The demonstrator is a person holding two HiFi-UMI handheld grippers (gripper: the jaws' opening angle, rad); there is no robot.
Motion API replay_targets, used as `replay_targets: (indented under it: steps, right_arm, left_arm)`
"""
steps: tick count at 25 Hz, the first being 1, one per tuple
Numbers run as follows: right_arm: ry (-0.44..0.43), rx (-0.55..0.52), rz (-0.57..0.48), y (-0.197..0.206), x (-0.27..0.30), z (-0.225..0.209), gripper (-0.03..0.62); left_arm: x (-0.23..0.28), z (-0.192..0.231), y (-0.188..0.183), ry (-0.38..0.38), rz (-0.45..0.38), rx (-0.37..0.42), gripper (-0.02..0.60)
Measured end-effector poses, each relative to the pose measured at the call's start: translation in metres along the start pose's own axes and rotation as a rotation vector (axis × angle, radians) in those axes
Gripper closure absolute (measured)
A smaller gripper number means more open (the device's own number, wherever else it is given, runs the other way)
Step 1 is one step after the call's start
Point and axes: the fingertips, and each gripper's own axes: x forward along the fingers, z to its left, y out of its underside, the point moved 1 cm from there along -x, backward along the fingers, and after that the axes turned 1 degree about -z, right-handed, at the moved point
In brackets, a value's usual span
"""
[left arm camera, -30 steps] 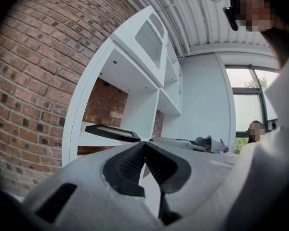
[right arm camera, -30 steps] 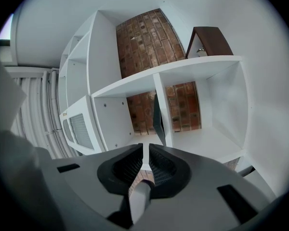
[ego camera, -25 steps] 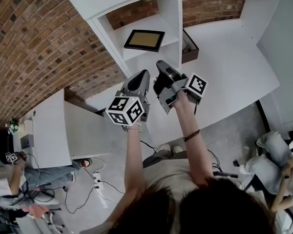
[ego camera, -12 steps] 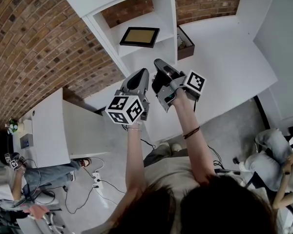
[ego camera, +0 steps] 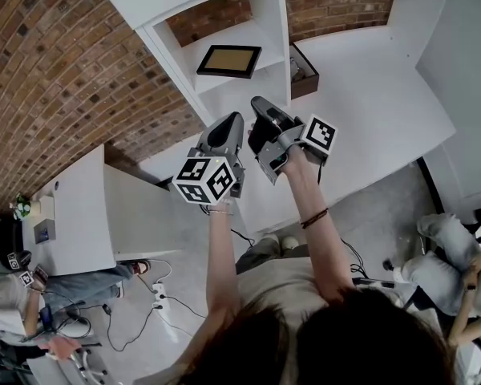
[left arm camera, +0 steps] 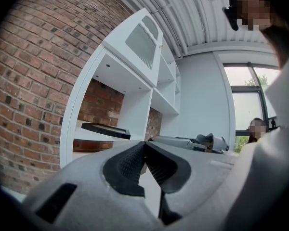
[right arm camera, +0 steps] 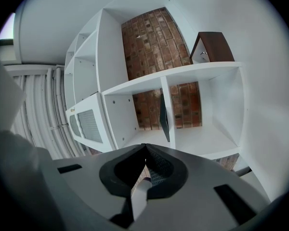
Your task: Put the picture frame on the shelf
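The black picture frame [ego camera: 228, 60] with a tan inside lies flat on the white shelf [ego camera: 224, 95], inside an open cubby. It shows as a dark slab in the left gripper view [left arm camera: 106, 129] and edge-on in the right gripper view [right arm camera: 164, 117]. Both grippers hang side by side in front of the shelf, apart from the frame. My left gripper [ego camera: 231, 123] is shut with nothing between its jaws [left arm camera: 144, 146]. My right gripper [ego camera: 260, 107], just right of it, is also shut and empty [right arm camera: 145, 148]. The right gripper's body [left arm camera: 192, 142] shows in the left gripper view.
A dark brown box [ego camera: 305, 69] stands in the cubby right of the frame [right arm camera: 213, 46]. A brick wall [ego camera: 56, 62] lies behind the shelf unit. A white desk [ego camera: 80, 215] is at the left. A seated person [ego camera: 449, 255] is at the right, another at the lower left.
The shelf and frame have slid slightly left and up in the head view as the camera shifted. Both grippers hold their places, shut.
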Motion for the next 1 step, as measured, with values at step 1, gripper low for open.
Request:
replay_targets:
  steps: [1]
  right_arm:
    - [-0.001,0.0,0.003,0.0005,0.0002,0.0003,0.585]
  left_arm:
    - [-0.0003,0.0001,-0.0004,-0.002,-0.001,0.0,0.571]
